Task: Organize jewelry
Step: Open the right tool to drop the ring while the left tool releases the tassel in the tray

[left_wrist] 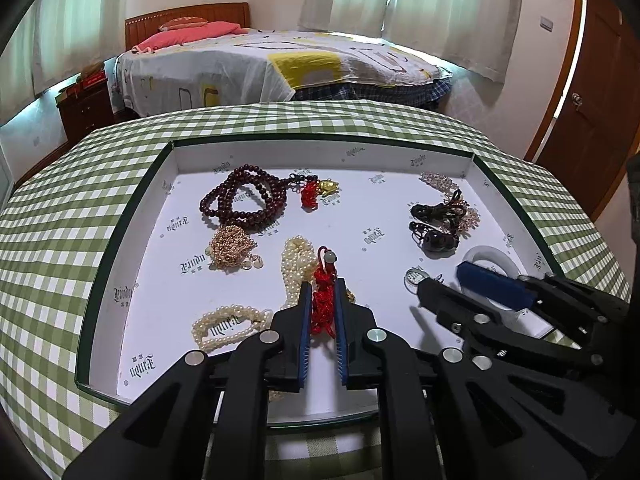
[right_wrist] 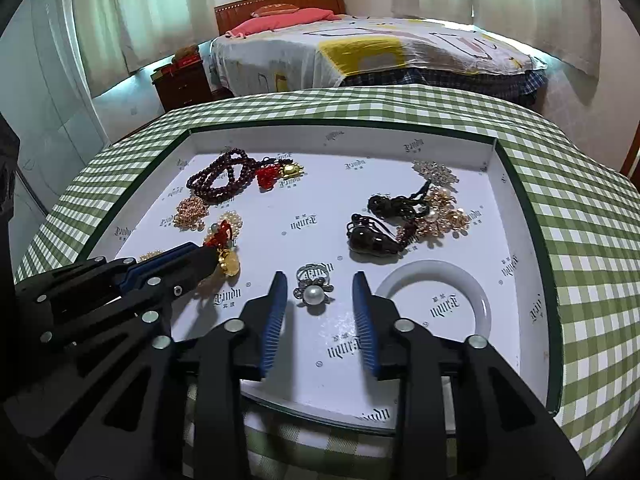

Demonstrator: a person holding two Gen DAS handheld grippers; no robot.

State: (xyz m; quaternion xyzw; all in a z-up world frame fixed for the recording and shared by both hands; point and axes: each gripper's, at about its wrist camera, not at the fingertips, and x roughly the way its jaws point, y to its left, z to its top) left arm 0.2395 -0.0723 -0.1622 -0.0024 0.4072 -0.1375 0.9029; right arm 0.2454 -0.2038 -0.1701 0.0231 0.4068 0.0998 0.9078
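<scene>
Your left hand-held gripper (left_wrist: 323,304) is clamped on the red knotted cord charm (left_wrist: 323,300) at the near middle of the white shallow box tray (left_wrist: 132,208), ready to lift. Your right hand-held gripper (right_wrist: 320,292) stands apart, straddling the silver pearl ring (right_wrist: 314,290) without touching.

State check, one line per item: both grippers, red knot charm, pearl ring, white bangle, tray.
Left gripper: shut on the red knot charm.
Red knot charm: pinched between the pads.
Right gripper: open, pads either side of the pearl ring, not touching.
Pearl ring: lying loose in the tray.
White bangle: flat, untouched.
Tray: open, no lid.
</scene>
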